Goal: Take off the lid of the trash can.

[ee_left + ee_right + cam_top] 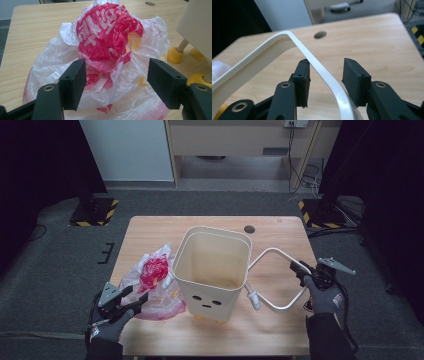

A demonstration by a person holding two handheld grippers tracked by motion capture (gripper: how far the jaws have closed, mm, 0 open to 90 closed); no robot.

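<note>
the left tool [116, 82] stands wide open, its jaws either side of the crumpled plastic bag [105, 65] and not yet touching it. the bag lies straight ahead of this tool, a loose red-and-white heap with a red bunched knot at its top, sitting on the bench [280, 227] just left of the cream bin [212, 270]. in the high view the left tool [136, 299] is at the bag's [156, 285] near edge, so a short push forward and a close would likely take it.

the right tool [325, 80] is open too, with the bin's white bail handle [322, 72] running between its jaws; the left jaw is just beside or touching the handle, the right jaw apart from it. the handle's [280, 280] long run passes nearly lengthwise through the gap, swung out to the bin's right and resting low over the bench. the right tool [302, 270] is much the nearer to it.

count: one bag, one bin, one handle, two tools. the bin stands upright and looks empty, on small yellow feet [175, 55], three of them showing in the left gripper view.
</note>
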